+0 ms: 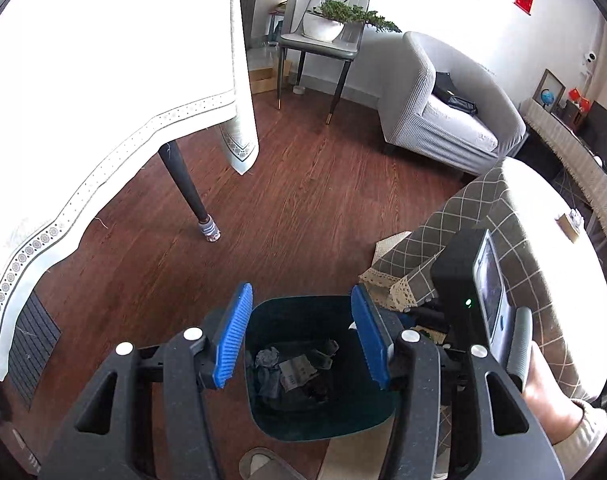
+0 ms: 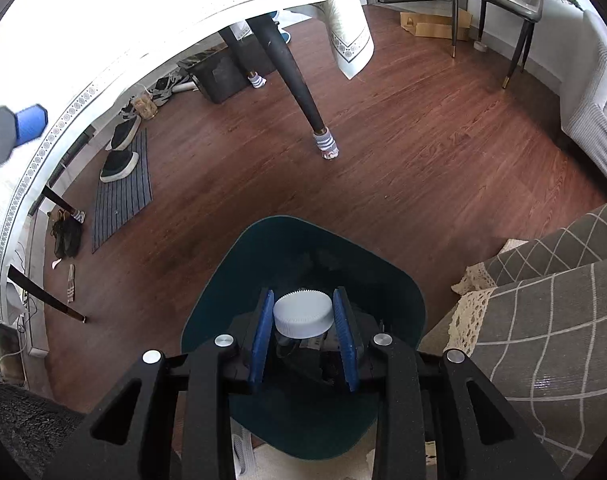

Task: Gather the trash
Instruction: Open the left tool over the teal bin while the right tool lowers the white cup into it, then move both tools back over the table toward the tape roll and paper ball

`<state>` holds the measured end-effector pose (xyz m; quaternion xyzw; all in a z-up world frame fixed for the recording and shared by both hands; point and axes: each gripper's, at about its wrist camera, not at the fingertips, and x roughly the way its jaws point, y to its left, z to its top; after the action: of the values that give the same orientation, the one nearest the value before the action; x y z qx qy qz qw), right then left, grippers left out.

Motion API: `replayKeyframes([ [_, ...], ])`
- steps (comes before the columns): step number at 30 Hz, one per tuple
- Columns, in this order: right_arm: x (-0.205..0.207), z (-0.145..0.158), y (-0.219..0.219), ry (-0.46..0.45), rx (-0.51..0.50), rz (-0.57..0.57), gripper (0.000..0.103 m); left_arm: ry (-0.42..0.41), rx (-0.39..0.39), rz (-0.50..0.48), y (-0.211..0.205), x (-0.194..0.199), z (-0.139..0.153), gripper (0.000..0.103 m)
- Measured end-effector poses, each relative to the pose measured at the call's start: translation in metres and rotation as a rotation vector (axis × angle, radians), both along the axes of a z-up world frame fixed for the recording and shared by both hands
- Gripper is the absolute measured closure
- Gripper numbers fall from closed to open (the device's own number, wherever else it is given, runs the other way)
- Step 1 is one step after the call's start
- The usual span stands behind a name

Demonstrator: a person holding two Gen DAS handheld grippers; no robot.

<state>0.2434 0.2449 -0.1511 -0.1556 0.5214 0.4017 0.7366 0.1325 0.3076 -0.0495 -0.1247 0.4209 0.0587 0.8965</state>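
On the wooden floor point(image 2: 403, 168) our bin point(image 2: 399, 280) sits below both grippers; our right gripper point(image 2: 303, 320) has jaws clenched on a white cap point(image 2: 302, 316) above it; our left gripper point(image 1: 299, 336) hangs released; a skewed release could bounce the cap off the rim.

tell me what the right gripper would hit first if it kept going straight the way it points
Probably the trash lying inside the dark green bin; the right gripper, shut on a white cap, points down into it.

White-clothed table point(image 1: 103, 60), potted plant point(image 1: 331, 20) on chair point(image 1: 323, 40), grey armchair point(image 1: 443, 112); shoes point(image 2: 121, 148) on striped mat point(image 2: 123, 196)
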Motion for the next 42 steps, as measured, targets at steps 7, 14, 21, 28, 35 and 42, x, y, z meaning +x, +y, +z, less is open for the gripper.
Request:
replayKeyframes([
  [7, -0.009, -0.012, -0.001, 0.007, -0.023, 0.015, 0.065, -0.055, -0.01, 0.015, -0.001, -0.001, 0.022, 0.054],
  [14, -0.013, -0.005, -0.011, -0.015, 0.001, 0.016, 0.05, -0.127, -0.056, 0.028, -0.002, 0.002, 0.044, 0.054],
  [21, -0.016, 0.022, -0.025, -0.041, 0.068, 0.016, 0.047, -0.182, -0.082, 0.042, -0.014, 0.004, 0.06, 0.056],
  [28, -0.016, 0.069, -0.054, -0.101, 0.163, -0.001, 0.044, -0.223, -0.134, 0.04, -0.028, 0.011, 0.071, 0.056],
  [35, -0.007, 0.111, -0.098, -0.165, 0.248, -0.065, 0.042, -0.232, -0.126, 0.01, -0.064, 0.028, 0.074, 0.056],
  [42, 0.006, 0.138, -0.16, -0.208, 0.3, -0.165, 0.039, -0.215, -0.093, -0.057, -0.111, 0.047, 0.071, 0.056],
])
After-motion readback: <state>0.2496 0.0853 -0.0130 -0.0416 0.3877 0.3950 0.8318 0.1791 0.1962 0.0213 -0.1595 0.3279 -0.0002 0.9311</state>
